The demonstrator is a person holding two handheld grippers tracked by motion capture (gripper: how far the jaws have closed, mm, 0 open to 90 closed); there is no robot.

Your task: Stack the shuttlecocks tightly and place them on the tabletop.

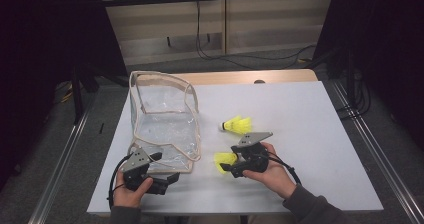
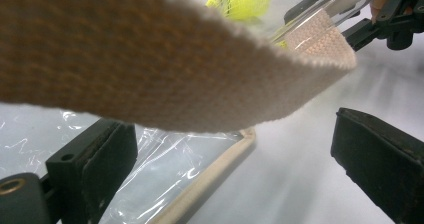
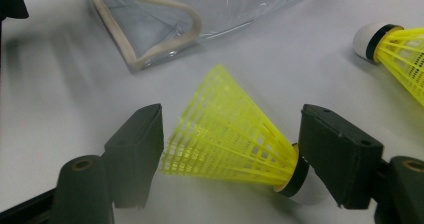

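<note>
We saw the yellow plastic shuttlecock (image 3: 235,134) lying on the white table (image 1: 310,134) between the right gripper (image 3: 230,149) jaws, long axis jaw to jaw, cork against one pad, skirt rim touching the other. Those jaws sat partly closed around it, firm clamp unclear. The left gripper (image 2: 235,164) stood wide open at the clear plastic bag's beige strap (image 2: 150,59).

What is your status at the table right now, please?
Right gripper around near shuttlecock, not clamped. Left gripper open by bag strap. Nothing blocking.
</note>
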